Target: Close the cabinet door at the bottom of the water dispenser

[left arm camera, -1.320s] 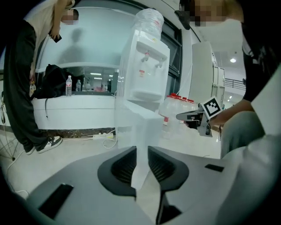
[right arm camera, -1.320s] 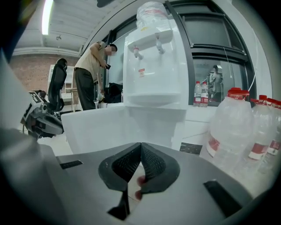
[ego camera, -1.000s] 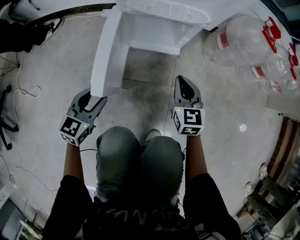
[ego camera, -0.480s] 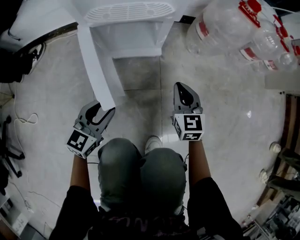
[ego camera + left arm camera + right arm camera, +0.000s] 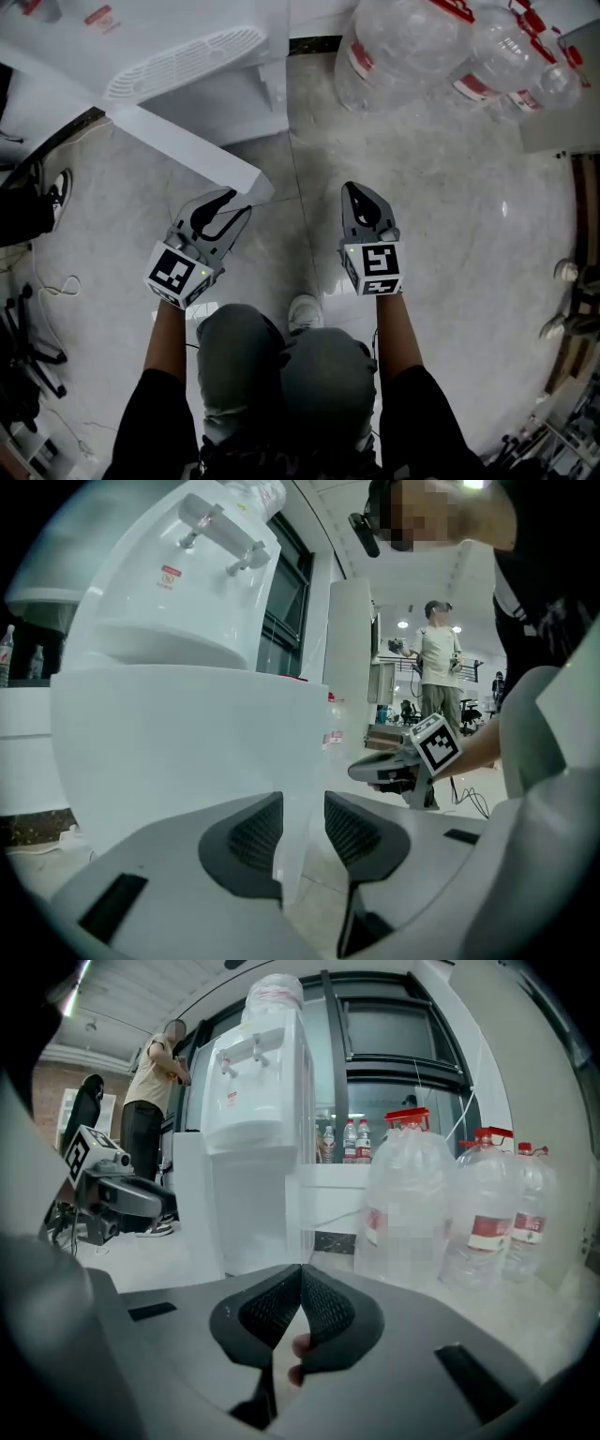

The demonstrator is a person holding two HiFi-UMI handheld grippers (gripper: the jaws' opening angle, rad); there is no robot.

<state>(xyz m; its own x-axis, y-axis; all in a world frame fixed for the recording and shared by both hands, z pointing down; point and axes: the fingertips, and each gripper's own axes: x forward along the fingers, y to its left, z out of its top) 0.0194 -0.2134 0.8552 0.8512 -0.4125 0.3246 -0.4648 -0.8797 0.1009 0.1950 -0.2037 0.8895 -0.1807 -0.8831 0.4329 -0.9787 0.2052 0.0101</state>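
Left gripper view shows the left hand-held gripper [image 5: 303, 808] closing on the cabinet door [image 5: 187, 733] edge, not yet clamped, so the door may slip out mid-swing; the right hand-held gripper [image 5: 300, 1274] is pinched together.

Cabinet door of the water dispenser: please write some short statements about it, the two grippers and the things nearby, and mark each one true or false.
1. The cabinet door stands open, swung away from the water dispenser. True.
2. The free edge of the door lies between the jaws of the left gripper. True.
3. The right gripper holds a bottle. False: its jaws are together, with nothing between them.
4. In the head view, the big water bottles lie to the left of the dispenser. False: they lie to its right.
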